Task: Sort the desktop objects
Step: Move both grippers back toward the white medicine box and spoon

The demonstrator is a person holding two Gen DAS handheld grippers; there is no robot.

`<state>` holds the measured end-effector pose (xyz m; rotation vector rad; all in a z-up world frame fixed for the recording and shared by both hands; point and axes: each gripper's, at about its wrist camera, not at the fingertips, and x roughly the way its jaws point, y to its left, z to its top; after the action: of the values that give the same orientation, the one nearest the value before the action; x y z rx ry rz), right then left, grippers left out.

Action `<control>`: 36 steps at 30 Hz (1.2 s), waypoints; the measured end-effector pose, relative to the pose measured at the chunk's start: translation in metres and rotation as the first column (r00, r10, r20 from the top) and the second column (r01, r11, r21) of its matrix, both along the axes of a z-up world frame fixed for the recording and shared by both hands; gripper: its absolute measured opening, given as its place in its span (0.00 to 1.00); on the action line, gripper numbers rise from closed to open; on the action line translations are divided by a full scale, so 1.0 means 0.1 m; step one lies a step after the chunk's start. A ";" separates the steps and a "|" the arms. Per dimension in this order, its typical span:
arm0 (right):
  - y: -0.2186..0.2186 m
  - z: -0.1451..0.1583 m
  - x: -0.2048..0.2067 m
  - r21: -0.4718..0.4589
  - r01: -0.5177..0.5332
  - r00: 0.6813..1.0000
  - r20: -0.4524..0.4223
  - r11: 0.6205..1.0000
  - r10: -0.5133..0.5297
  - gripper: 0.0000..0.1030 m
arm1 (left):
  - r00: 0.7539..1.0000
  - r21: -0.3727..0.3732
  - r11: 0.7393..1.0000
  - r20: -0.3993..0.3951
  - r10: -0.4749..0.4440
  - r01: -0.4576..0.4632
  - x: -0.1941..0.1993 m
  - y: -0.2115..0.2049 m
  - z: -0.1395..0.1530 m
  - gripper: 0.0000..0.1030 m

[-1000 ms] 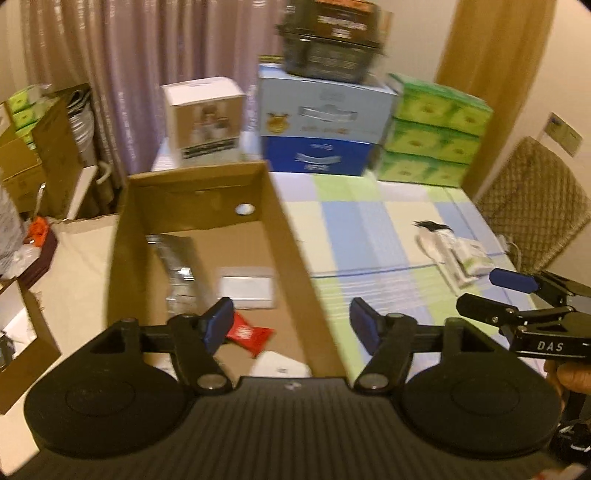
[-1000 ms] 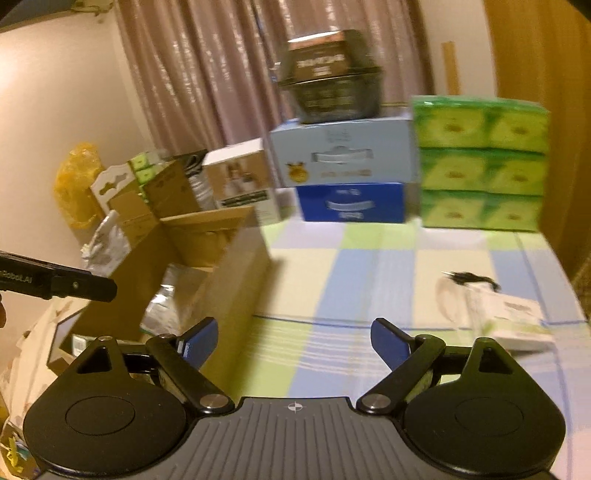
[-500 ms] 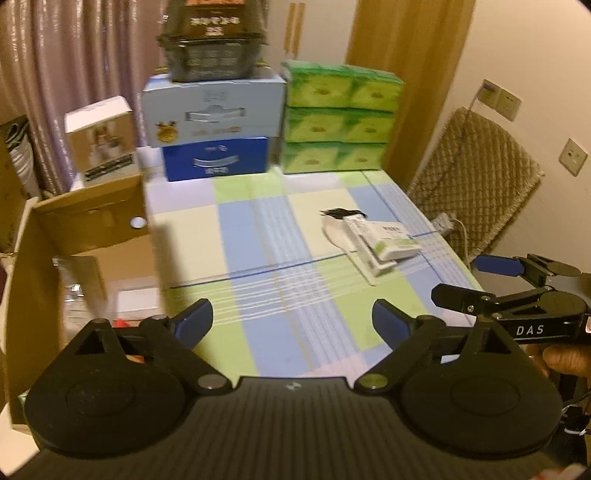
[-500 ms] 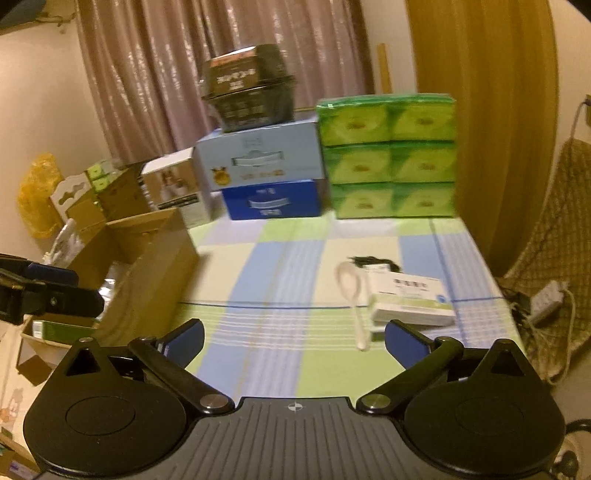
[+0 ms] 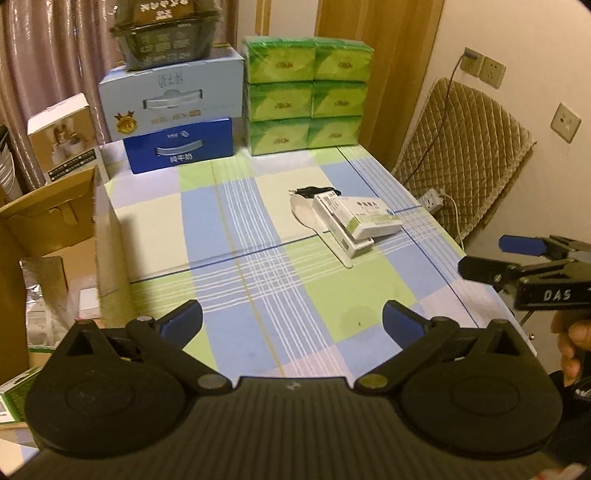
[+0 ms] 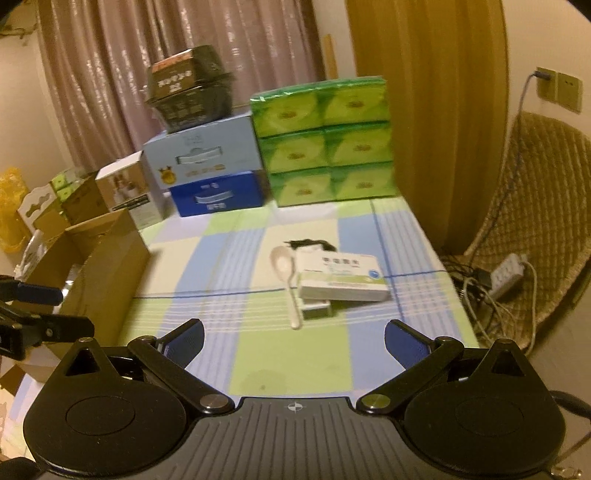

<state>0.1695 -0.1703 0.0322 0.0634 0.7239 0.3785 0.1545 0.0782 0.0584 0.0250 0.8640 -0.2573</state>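
A white spoon point(image 5: 314, 225) lies on the checked tablecloth point(image 5: 240, 229), beside two stacked white-and-green medicine boxes point(image 5: 373, 218) and a small black item point(image 5: 312, 191). In the right wrist view the spoon point(image 6: 286, 273) and medicine boxes point(image 6: 341, 278) lie straight ahead. My left gripper point(image 5: 291, 314) hovers over the near cloth, its jaws opening with nothing between them. My right gripper point(image 6: 294, 330) is open and empty, short of the spoon. An open cardboard box point(image 5: 55, 221) holding packets stands off the table's left side.
Green tissue packs point(image 5: 306, 96), a light blue carton point(image 5: 173, 99), a dark blue carton point(image 5: 181, 147) and a dark container point(image 5: 166, 33) line the far edge. A white box point(image 5: 62, 136) stands at back left. A quilted chair point(image 5: 469, 147) and power strip point(image 5: 434, 195) are right.
Both views have swung right, from the cardboard box to the table's middle. Both grippers' jaws have widened. The spoon and boxes now sit ahead of the fingers.
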 end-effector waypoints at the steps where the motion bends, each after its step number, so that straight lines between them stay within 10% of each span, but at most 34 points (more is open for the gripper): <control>1: -0.03 -0.01 0.00 -0.002 0.006 1.000 -0.002 1.000 -0.006 0.98 | 1.000 0.002 1.000 -0.001 -0.003 0.003 0.01 -0.02 -0.02 0.99; 36: -0.13 -0.91 0.85 -0.005 0.031 0.995 -0.099 0.999 -0.032 0.97 | 0.999 0.058 0.998 0.034 0.001 -0.003 0.76 -0.46 -0.96 0.99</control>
<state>0.2550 -0.1828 -0.0588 0.0905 0.8206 0.3455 0.2302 0.0318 -0.0374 0.0826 0.8373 -0.2287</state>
